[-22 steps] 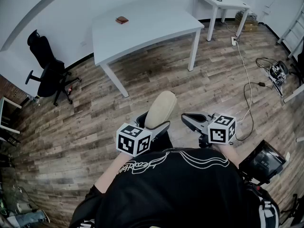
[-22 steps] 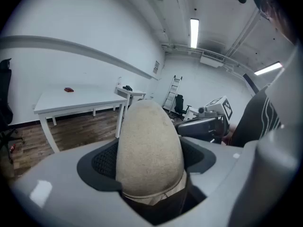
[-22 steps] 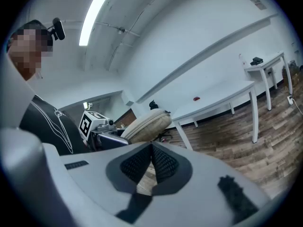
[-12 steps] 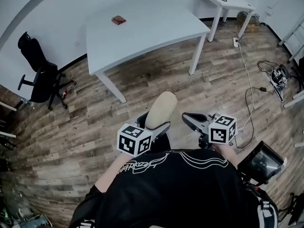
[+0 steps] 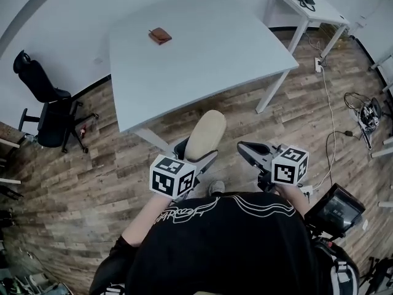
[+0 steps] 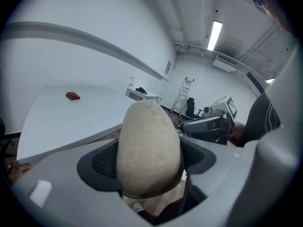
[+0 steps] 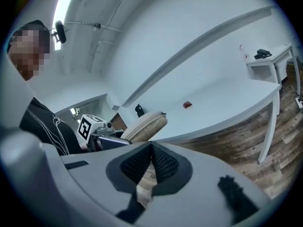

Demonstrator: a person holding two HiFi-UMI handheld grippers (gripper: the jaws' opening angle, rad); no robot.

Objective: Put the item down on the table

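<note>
Grey left gripper (image 5: 198, 154): jaws spread wide and clamped on the beige pouch (image 6: 149, 150), which stands up between the pads.
Right gripper (image 7: 150, 163): jaws pressed together, nothing in them.
Progress: pouch is in the air, just short of the white table (image 5: 215, 66); the carry looks nearly done, lowering and release are left.
Near edge: table's front edge lies just ahead of the pouch; a table leg (image 5: 150, 139) stands below it, to the left.
Open room: tabletop is bare but for a small brown wallet (image 5: 160, 36) far back, well apart from the near side.
Surroundings: office chair (image 5: 46, 106) off left, floor cables (image 5: 328, 97) off right, both away from the likely path.
</note>
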